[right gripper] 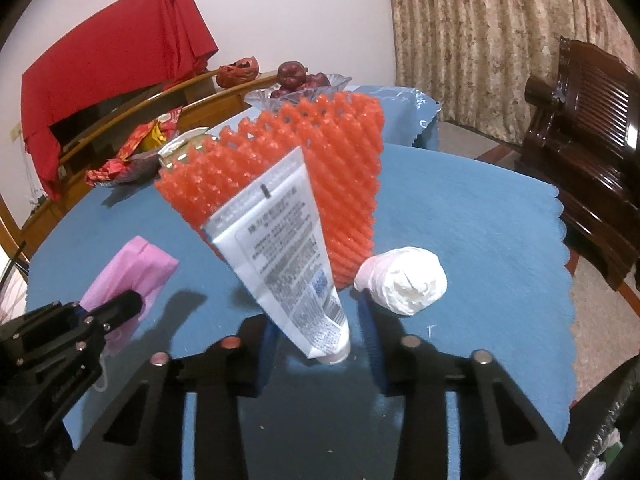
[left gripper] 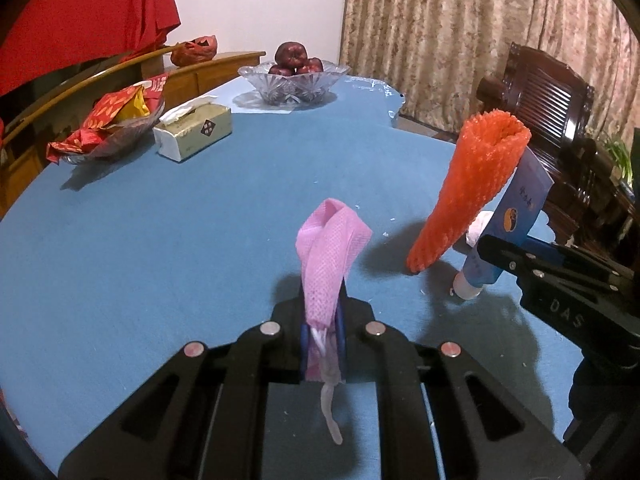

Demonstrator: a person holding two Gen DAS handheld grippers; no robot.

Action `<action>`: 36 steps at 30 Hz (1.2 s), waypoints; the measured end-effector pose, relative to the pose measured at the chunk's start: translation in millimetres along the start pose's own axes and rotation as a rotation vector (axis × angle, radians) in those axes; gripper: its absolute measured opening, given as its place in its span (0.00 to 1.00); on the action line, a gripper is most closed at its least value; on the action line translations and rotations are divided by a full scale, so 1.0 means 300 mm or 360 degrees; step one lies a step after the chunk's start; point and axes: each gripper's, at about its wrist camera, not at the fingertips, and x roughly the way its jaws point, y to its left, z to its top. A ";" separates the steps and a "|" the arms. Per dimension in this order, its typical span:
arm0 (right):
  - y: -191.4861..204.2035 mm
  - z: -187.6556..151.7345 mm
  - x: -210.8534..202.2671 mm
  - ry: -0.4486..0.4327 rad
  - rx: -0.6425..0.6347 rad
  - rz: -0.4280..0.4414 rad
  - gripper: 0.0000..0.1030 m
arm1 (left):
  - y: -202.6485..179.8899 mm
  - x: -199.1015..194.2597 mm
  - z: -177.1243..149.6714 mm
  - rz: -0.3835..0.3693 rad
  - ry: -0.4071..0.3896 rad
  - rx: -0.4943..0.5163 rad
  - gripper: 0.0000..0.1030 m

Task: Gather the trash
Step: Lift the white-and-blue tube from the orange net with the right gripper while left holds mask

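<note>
The left tool is pinching a pink face mask; the right tool is straddling, jaws apart, a white squeeze tube (orange foam netting and a white paper wad are remaining on the blue surface).

White wall, patterned curtain, dark wooden chair, blue tablecloth

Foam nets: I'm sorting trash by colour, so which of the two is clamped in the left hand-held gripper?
The pink net, pinched in the left hand-held gripper; the orange net is not.
</note>
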 end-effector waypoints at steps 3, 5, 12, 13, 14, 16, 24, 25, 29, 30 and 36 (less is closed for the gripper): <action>0.003 0.001 -0.005 0.0001 -0.0015 0.0021 0.16 | -0.003 -0.004 -0.002 -0.0003 -0.0001 0.0006 0.10; 0.002 -0.001 -0.012 -0.0001 -0.0009 0.0030 0.11 | -0.008 -0.011 -0.005 -0.0006 -0.0002 0.0009 0.10; 0.002 -0.003 -0.060 -0.0022 -0.0028 0.0067 0.03 | -0.029 -0.046 -0.003 -0.0017 -0.0017 0.0026 0.10; 0.002 -0.004 -0.068 -0.0024 -0.0034 0.0068 0.02 | -0.033 -0.054 -0.003 -0.0021 -0.0020 0.0026 0.10; 0.001 -0.006 -0.080 -0.0024 -0.0038 0.0070 0.02 | -0.038 -0.064 -0.004 -0.0022 -0.0024 0.0027 0.10; -0.002 -0.006 -0.099 -0.0031 -0.0031 0.0077 0.02 | -0.047 -0.078 -0.005 -0.0026 -0.0030 0.0032 0.10; -0.032 -0.019 -0.205 -0.0076 -0.0014 0.0097 0.02 | -0.105 -0.138 -0.020 -0.0066 -0.0054 0.0073 0.10; -0.035 -0.021 -0.219 -0.0082 -0.0016 0.0095 0.02 | -0.112 -0.144 -0.022 -0.0072 -0.0055 0.0080 0.10; -0.050 -0.025 -0.275 -0.0114 -0.0010 0.0086 0.02 | -0.148 -0.179 -0.029 -0.0109 -0.0066 0.0099 0.10; -0.055 -0.028 -0.289 -0.0121 -0.0008 0.0083 0.02 | -0.155 -0.186 -0.030 -0.0117 -0.0068 0.0103 0.10; -0.096 -0.038 -0.372 -0.0160 0.0014 0.0063 0.02 | -0.221 -0.234 -0.028 -0.0161 -0.0086 0.0139 0.10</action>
